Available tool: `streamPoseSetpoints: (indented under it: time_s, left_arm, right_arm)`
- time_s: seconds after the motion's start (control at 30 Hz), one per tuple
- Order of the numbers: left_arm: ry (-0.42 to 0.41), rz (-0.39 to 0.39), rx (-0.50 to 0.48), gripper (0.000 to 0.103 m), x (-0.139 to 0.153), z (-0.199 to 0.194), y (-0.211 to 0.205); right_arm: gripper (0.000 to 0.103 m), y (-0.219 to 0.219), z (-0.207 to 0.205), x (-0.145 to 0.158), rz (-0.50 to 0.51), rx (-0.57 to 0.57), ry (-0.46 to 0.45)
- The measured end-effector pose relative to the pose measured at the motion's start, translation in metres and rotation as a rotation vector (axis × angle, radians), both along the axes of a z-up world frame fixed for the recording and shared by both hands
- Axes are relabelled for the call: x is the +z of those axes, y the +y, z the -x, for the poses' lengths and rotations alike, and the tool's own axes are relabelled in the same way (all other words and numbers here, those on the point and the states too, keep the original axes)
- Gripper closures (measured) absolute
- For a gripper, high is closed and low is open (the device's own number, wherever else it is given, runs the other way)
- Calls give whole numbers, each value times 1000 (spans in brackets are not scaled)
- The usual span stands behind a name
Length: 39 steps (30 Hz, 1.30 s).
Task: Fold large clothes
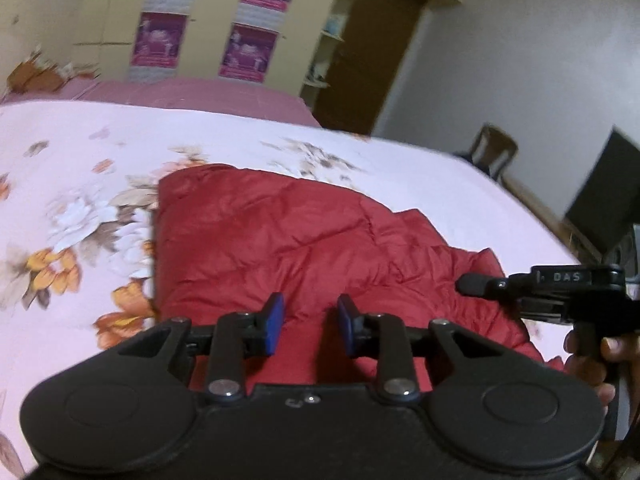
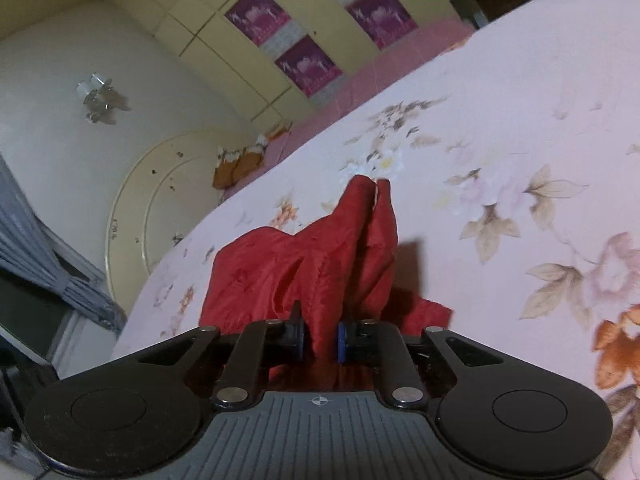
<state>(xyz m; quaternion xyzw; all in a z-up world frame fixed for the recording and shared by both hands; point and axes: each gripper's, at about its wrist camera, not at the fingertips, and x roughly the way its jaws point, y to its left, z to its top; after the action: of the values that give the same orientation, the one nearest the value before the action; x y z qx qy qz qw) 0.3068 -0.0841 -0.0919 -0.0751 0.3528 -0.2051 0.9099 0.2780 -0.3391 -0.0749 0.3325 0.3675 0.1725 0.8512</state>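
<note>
One garment is all you are working with here: the red quilted jacket (image 1: 304, 240) is lying on the floral bedsheet (image 1: 80, 152), already doubled into a rough block with a straight edge at 9 o'clock in the left wrist view. That much looks folded; the loose, rumpled part trailing toward 4 o'clock is still waiting, so by my reading you are somewhere near the middle of the job.

Your right gripper (image 2: 320, 338) is pinching a gathered ridge of the jacket (image 2: 320, 264) between its blue pads, the cloth running up toward 12 o'clock in its own view. Your left gripper (image 1: 306, 322) is hovering over the near edge with its jaws narrowed but apart, a gap showing between the pads and nothing clamped. You are likely preparing another fold, then flattening the bulk.
</note>
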Motion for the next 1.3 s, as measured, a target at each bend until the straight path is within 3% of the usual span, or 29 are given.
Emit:
streamPoseSetpoints:
  time_s: [0.13, 0.2, 0.3, 0.37, 0.4, 0.47, 0.5, 0.63, 0.77, 0.83, 0.93, 1.03, 1.17, 1.3]
  left_arm:
    - [29, -104, -32, 76, -15, -8, -26]
    - [26, -161, -39, 76, -22, -8, -37]
    - [55, -161, -45, 76, -26, -12, -36]
    - [69, -157, -68, 73, -20, -14, -30]
    - [62, -152, -62, 67, -12, -14, -23]
    - [3, -147, -28, 59, 4, -12, -9]
    - [-9, -153, -18, 58, 9, -17, -4]
    - [-14, -185, -3, 58, 15, -42, 9]
    - [-7, -200, -35, 58, 12, -64, 4]
    - [4, -203, -59, 58, 7, -75, -6]
    - [15, -215, -92, 58, -1, -86, -19]
    - [39, -239, -118, 57, -12, -96, -30]
    - [65, -271, -142, 57, -24, -104, -39]
    - [102, -250, -133, 56, -32, -111, -40]
  right_arm:
    - [89, -4, 4, -32, 32, -38, 71]
    - [89, -9, 7, -47, -6, -58, 93]
    - [89, -12, 7, -53, -30, -76, 106]
    - [89, -12, 8, -41, 13, -73, 107]
    - [88, -10, 8, -30, 49, -80, 103]
    - [60, -8, 13, 1, 163, -127, 49]
    - [54, -6, 14, 16, 207, -138, 11]
    - [53, 26, -12, 61, 286, -46, -53]
    - [53, 71, -47, 72, 370, 66, -38]
    - [53, 88, -60, 63, 392, 97, -16]
    - [63, 99, -73, 35, 417, 114, 45]
    - [63, 94, -81, 9, 423, 100, 100]
    - [63, 81, -75, -9, 387, 76, 123]
    - [63, 67, -74, -24, 316, 39, 122]
